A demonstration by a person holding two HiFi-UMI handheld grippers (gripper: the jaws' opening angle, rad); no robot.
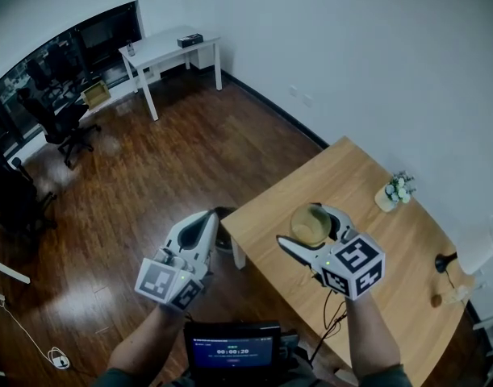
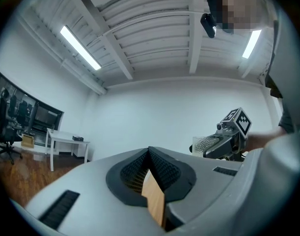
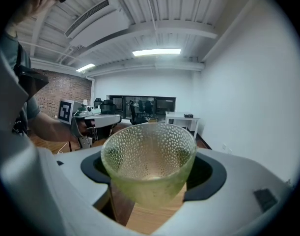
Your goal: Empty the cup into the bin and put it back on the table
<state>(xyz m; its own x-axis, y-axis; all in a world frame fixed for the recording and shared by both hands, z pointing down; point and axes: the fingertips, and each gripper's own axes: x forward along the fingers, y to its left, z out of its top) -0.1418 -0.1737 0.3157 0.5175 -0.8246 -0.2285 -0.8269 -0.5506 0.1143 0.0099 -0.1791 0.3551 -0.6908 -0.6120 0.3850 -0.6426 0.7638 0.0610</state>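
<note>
Glass cup (image 3: 149, 161) looks empty, clamped in right gripper (image 1: 317, 216) over table (image 1: 375, 176); left gripper (image 2: 149, 154) closed on nothing. Dump probably done; set-down remaining.

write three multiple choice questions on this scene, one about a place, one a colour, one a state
1. Where is the cup?
A. on the floor
B. between the right gripper's fingers, over the wooden table
C. on a chair

2. What colour is the far desk?
A. black
B. white
C. red

3. How is the left gripper?
A. shut, empty
B. gripping a bottle
C. gripping a spoon

Answers:
1 B, the dimpled glass sits clamped between the fingers with the tabletop below.
2 B, its top and legs are white.
3 A, its fingers meet with nothing between them.
</note>
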